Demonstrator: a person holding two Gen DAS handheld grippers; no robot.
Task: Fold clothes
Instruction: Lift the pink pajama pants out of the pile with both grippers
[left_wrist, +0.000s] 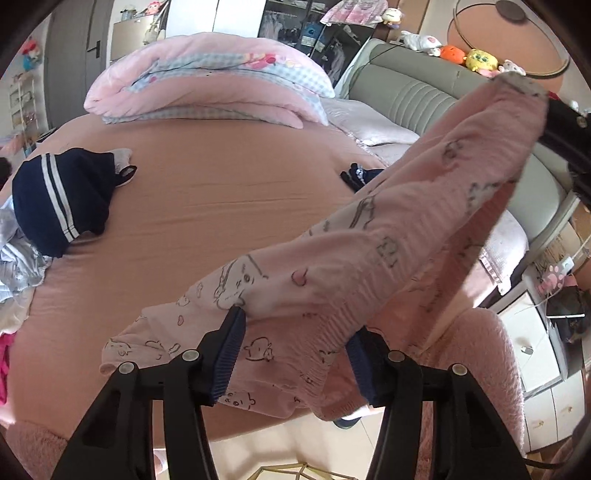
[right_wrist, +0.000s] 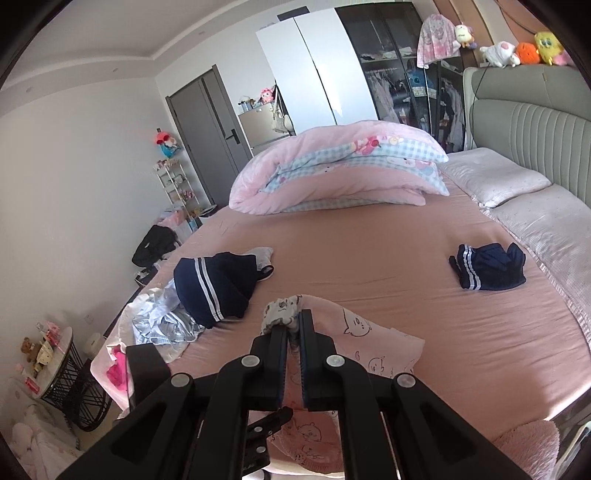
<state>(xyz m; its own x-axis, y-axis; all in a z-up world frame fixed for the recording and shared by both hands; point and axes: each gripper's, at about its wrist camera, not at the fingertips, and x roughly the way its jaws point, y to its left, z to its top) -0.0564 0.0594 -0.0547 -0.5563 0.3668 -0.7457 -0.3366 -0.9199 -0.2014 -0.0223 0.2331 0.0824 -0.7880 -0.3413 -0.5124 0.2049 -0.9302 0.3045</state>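
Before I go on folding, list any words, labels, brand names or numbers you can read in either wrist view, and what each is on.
No text can be read in either view.
pink garment: printed cartoon figures only, no letters.
folded quilt: cartoon print, no words.
navy shorts: white stripes, no label visible.
small items on the round side table: any print is too small and blurred.
boxes in the glass wardrobe: too small to read.
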